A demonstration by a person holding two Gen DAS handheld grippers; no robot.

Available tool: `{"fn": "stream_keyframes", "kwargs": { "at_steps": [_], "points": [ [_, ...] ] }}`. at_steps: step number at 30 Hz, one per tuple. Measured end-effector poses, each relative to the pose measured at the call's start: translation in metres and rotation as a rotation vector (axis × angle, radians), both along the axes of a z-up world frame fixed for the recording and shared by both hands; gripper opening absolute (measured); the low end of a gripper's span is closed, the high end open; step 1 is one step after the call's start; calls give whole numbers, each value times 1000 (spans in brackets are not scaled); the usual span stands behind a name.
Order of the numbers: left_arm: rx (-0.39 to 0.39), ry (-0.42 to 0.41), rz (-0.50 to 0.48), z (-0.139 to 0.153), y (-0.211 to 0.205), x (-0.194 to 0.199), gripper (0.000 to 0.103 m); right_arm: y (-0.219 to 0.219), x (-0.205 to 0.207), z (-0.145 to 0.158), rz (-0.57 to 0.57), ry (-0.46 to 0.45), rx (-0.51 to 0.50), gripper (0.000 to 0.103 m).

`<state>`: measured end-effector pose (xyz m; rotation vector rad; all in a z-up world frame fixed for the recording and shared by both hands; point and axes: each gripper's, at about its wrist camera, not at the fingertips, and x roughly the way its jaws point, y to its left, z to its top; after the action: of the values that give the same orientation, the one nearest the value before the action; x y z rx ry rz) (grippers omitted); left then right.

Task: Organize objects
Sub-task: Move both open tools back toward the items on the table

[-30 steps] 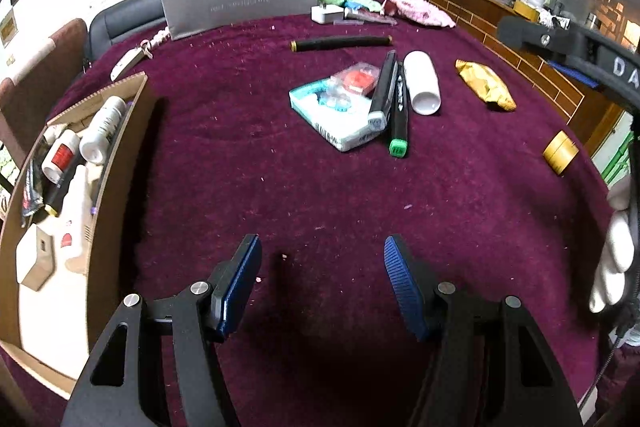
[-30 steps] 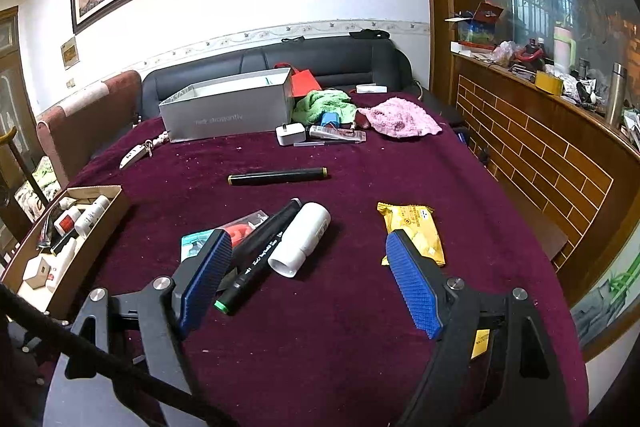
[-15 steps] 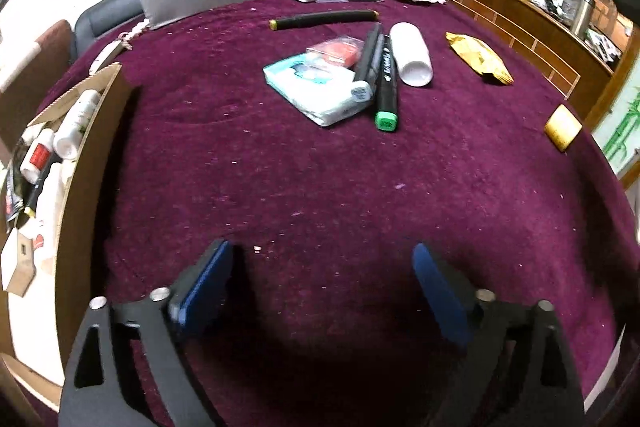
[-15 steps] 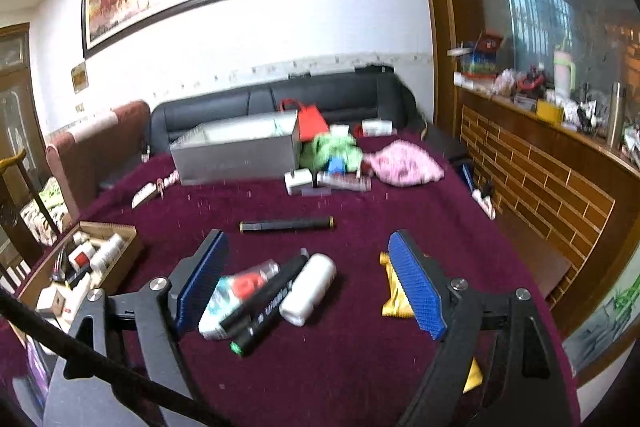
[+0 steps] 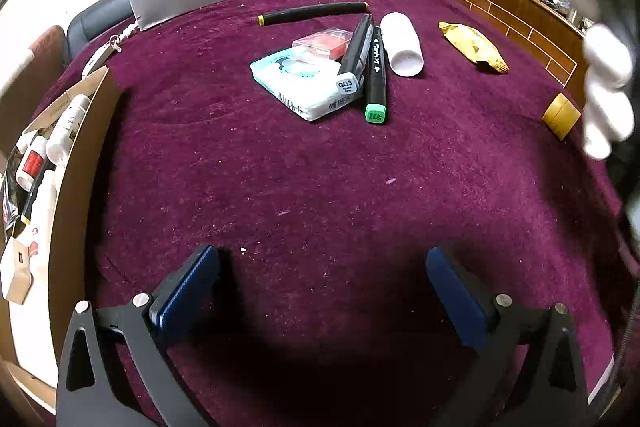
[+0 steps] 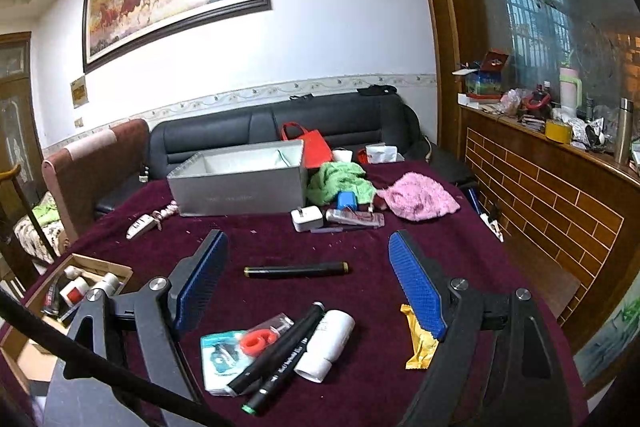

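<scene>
On the purple tablecloth lie two black markers (image 5: 368, 67), a white tube (image 5: 401, 44), a tissue pack (image 5: 300, 83), a red item in a clear case (image 5: 322, 43), a third black marker (image 5: 312, 13), a yellow packet (image 5: 474, 47) and a yellow tape roll (image 5: 560, 115). My left gripper (image 5: 324, 291) is open and empty, low over bare cloth near the front. My right gripper (image 6: 308, 283) is open and empty, raised above the pile. The markers (image 6: 276, 359) and the tube (image 6: 326, 345) lie below it.
A cardboard box (image 5: 76, 163) with bottles stands at the table's left edge. A grey shoe box (image 6: 240, 187), a white charger (image 6: 306, 219), green and pink cloths (image 6: 418, 195) sit at the back. A sofa and a brick-faced counter (image 6: 560, 195) border the table.
The left gripper's jaws have spread wider and it pulled back slightly. The right gripper has risen and tilted up, so the pile now sits lower in its view.
</scene>
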<state>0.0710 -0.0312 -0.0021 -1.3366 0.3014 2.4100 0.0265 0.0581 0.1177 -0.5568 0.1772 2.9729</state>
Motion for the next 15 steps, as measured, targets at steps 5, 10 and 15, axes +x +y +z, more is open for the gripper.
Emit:
{"fn": "stream_keyframes", "kwargs": {
  "at_steps": [5, 10, 15],
  "points": [
    [0, 0, 1, 0, 0, 0, 101, 19, -5, -16, -43, -26, -55, 83],
    [0, 0, 1, 0, 0, 0, 101, 25, -9, -27, -53, -64, -69, 83],
    [-1, 1, 7, 0, 0, 0, 101, 23, -11, -31, -54, -77, -54, 82]
  ]
}}
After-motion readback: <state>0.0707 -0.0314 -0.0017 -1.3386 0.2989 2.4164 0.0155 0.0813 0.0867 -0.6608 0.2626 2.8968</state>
